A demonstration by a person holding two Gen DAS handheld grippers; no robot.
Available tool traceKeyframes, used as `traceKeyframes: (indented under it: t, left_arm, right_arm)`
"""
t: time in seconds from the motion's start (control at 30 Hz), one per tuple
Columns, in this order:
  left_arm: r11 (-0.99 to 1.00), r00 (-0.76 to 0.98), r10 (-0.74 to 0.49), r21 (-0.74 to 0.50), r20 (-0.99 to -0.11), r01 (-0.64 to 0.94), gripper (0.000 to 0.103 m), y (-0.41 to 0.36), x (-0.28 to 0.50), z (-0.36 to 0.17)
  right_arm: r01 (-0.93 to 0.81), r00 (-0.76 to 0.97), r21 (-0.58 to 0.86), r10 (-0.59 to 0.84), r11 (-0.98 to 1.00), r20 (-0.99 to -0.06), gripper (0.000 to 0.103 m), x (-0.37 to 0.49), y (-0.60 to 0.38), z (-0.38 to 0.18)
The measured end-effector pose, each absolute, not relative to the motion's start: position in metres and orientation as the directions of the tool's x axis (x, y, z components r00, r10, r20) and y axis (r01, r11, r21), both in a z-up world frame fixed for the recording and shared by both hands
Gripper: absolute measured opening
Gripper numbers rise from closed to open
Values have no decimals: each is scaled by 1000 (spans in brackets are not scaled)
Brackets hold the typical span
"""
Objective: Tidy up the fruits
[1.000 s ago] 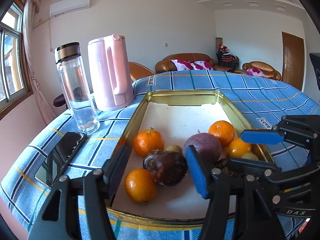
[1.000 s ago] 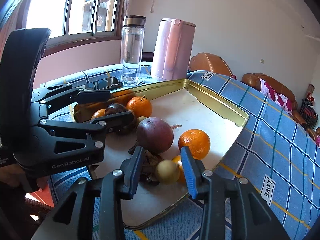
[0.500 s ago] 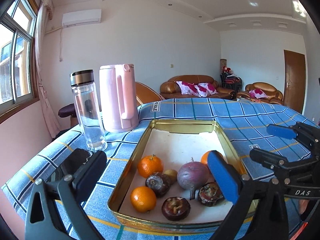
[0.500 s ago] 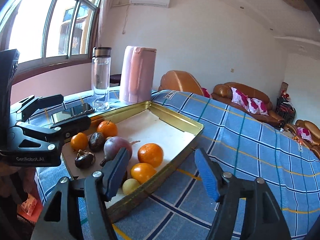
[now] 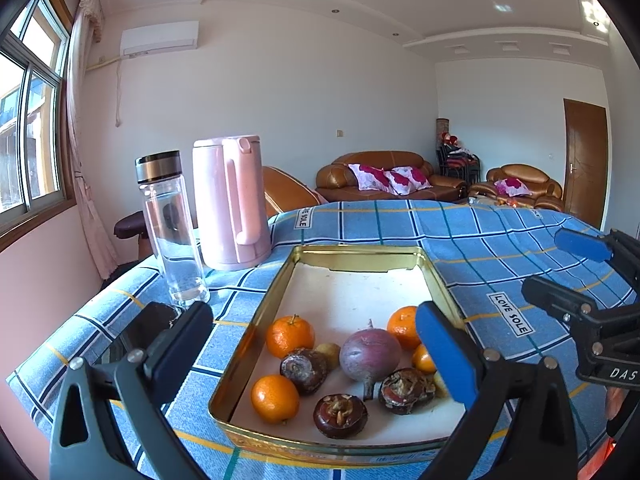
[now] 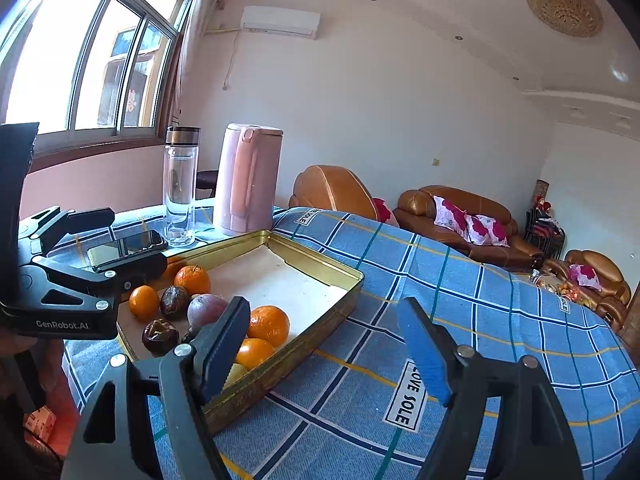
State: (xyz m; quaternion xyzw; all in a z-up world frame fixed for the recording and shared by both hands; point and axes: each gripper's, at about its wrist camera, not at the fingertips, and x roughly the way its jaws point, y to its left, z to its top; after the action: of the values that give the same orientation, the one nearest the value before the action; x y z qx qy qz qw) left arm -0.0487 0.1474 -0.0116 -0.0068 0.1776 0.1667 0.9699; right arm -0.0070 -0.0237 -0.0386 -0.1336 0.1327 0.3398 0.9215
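Note:
A gold tin tray (image 5: 280,280) on the blue checked tablecloth holds several oranges (image 5: 290,336), a round purple fruit (image 5: 370,354), three dark brown fruits (image 5: 340,416) and a small yellow one. My left gripper (image 5: 312,312) hovers over the tray's near end, open wide and holding nothing. My right gripper (image 6: 324,312) stands beside the tray's right rim (image 6: 320,264) above the cloth; its jaws are opening with nothing between them. Each gripper shows in the other's view: the right gripper (image 5: 580,268) at the far right, the left gripper (image 6: 120,240) at the left.
A clear glass bottle (image 5: 172,232) and a pink kettle (image 5: 230,204) stand left of the tray's far end. A dark phone (image 5: 136,332) lies on the cloth by the bottle. The tablecloth (image 6: 480,320) stretches right of the tray. Brown sofas stand behind.
Both grippers pulled back and up from the fruit and opened. The left let go of a dark fruit, which now lies in the tray. The right swung right, off the tray.

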Motion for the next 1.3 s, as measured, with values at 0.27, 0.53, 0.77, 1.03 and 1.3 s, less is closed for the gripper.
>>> traceKeyframes:
  t: [0.27, 0.53, 0.77, 1.03, 1.3]
  left_arm:
    - [945, 886, 320, 53, -336, -322, 103, 142, -52, -7]
    - [946, 885, 318, 58, -340, -318, 103, 135, -51, -7]
    - [949, 886, 311, 58, -343, -310, 103, 130, -48, -7]
    - [950, 889, 308, 70, -338, -303, 103, 125, -47, -5]
    - [950, 886, 311, 81, -343, -302, 103, 121, -45, -6]
  right_arm:
    - [-653, 744, -154, 590, 741, -313, 78, -13, -32, -34]
    - [-650, 749, -151, 595, 745, -293, 78, -18, -38, -32]
    - [-643, 753, -141, 588, 752, -296, 79, -16, -44, -34]
    - [-642, 754, -140, 588, 754, -292, 79, -16, -47, -34]
    - [-640, 757, -143, 587, 755, -287, 79, -16, -49, -32]
